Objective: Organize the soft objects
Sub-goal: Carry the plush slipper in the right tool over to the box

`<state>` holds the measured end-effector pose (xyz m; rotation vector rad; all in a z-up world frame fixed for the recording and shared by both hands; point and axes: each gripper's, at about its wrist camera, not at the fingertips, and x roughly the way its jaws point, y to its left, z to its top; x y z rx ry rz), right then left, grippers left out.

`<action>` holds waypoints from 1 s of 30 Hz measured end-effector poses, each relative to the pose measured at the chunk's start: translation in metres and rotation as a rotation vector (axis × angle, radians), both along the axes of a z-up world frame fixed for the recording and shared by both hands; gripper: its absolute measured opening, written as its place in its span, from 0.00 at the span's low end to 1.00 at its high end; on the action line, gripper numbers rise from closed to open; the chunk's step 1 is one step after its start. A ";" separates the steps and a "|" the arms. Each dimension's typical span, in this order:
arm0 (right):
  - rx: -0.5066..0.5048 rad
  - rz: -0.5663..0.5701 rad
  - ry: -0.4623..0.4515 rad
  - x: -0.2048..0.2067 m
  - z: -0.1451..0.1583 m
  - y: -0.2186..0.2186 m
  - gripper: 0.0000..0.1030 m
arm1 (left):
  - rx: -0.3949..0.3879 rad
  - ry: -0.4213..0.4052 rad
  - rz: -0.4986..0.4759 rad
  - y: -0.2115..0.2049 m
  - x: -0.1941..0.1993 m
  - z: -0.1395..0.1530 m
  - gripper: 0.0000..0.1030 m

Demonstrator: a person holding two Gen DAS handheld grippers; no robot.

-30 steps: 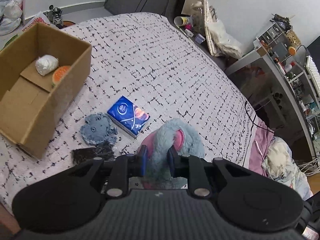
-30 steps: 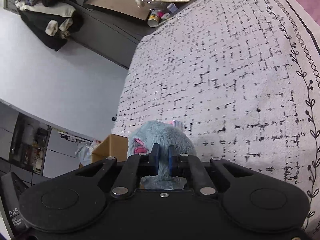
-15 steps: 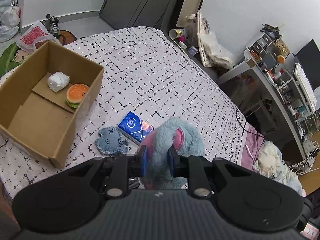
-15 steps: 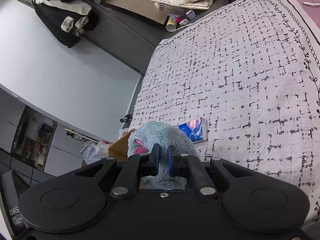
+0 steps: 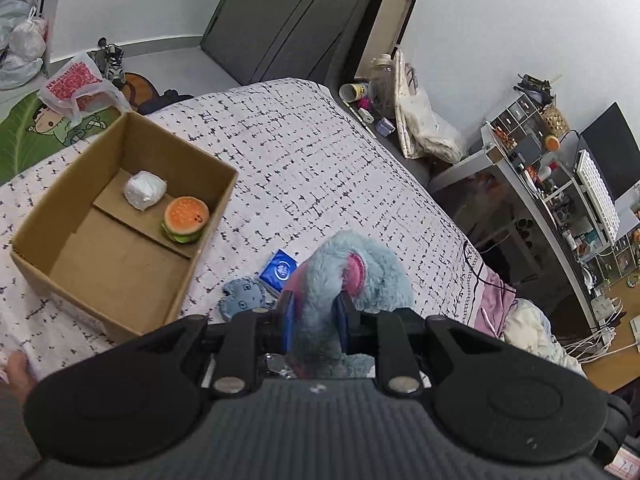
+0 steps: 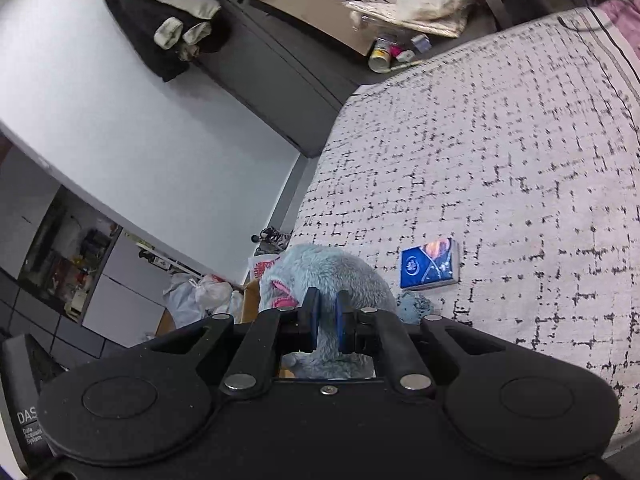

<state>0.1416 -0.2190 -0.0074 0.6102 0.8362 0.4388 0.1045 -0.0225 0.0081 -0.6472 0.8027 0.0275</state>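
A fluffy blue plush toy (image 5: pixel 360 264) with pink ears hangs above the bed, held from both sides. My left gripper (image 5: pixel 314 312) is shut on its fur, and my right gripper (image 6: pixel 325 312) is shut on another fold of the plush toy (image 6: pixel 332 272). An open cardboard box (image 5: pixel 80 264) stands on the bed at left, holding a toy burger (image 5: pixel 185 218) and a white wrapped bundle (image 5: pixel 144 189). A blue tissue pack (image 5: pixel 279 270) and a small grey-blue cloth toy (image 5: pixel 244 298) lie on the bedspread below the plush.
The patterned bedspread (image 5: pixel 312 168) stretches away behind. A cluttered desk (image 5: pixel 560 184) stands right of the bed, bags and shoes (image 5: pixel 80 80) lie on the floor beyond the box. A hand (image 5: pixel 16 372) shows at the lower left edge.
Both grippers have lifted the plush higher above the bed. The box, tissue pack and cloth toy look farther below, and more of the box's inside shows.
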 end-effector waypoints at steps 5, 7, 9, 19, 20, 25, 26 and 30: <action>-0.001 0.000 -0.014 -0.004 0.003 0.012 0.09 | -0.004 -0.011 0.004 0.013 -0.005 0.001 0.20; -0.006 0.000 -0.023 -0.006 0.003 0.017 0.09 | -0.010 -0.018 0.001 0.018 -0.008 0.000 0.20; -0.012 0.003 -0.029 -0.009 0.004 0.023 0.09 | -0.014 -0.020 0.000 0.024 -0.009 -0.001 0.20; -0.025 0.028 -0.038 -0.013 0.004 0.052 0.09 | -0.042 -0.024 0.025 0.053 -0.017 -0.005 0.20; -0.027 0.031 -0.040 -0.013 0.004 0.056 0.09 | -0.044 -0.024 0.028 0.056 -0.018 -0.006 0.20; -0.035 0.044 -0.049 -0.012 0.003 0.070 0.09 | -0.050 -0.026 0.043 0.071 -0.019 -0.008 0.20; -0.035 0.047 -0.051 -0.012 0.003 0.073 0.09 | -0.050 -0.026 0.046 0.073 -0.018 -0.008 0.20; -0.040 0.056 -0.051 -0.009 0.002 0.082 0.09 | -0.059 -0.024 0.060 0.083 -0.017 -0.012 0.20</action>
